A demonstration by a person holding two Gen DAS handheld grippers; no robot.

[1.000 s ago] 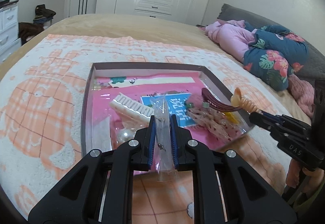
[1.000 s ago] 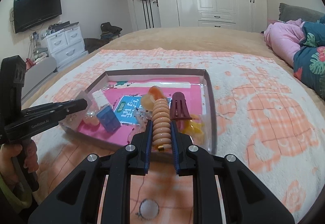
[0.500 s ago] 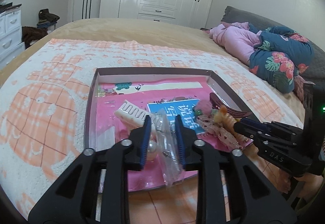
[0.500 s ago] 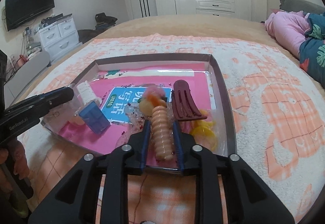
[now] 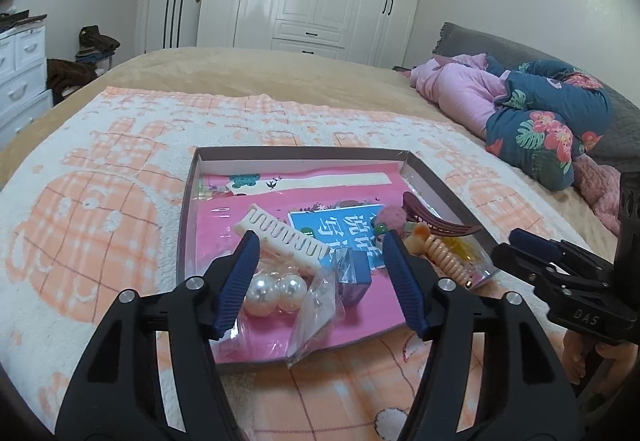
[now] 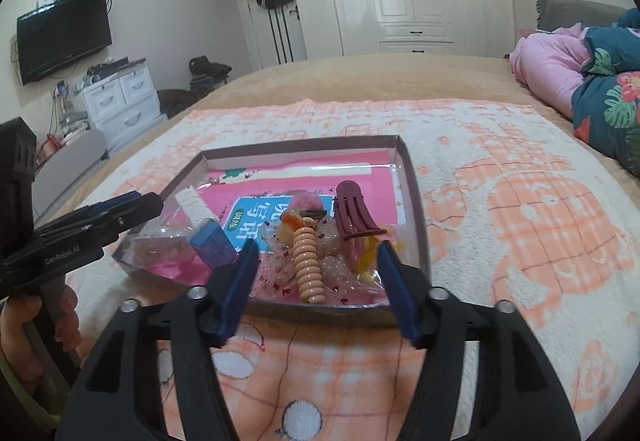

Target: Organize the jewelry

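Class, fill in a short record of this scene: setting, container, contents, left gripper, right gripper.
setting: patterned blanket on a bed
container: shallow tray
contents: white comb, two pearls, plastic bag, blue box, coil hair tie, maroon clip
left gripper: open, jaws just widened, bag released
right gripper: open, jaws just widened, hair tie released

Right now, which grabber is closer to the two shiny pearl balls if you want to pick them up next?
Probably the left gripper. The pearls lie just inside its open jaws, by the left finger. The right gripper is open over the peach coil hair tie.
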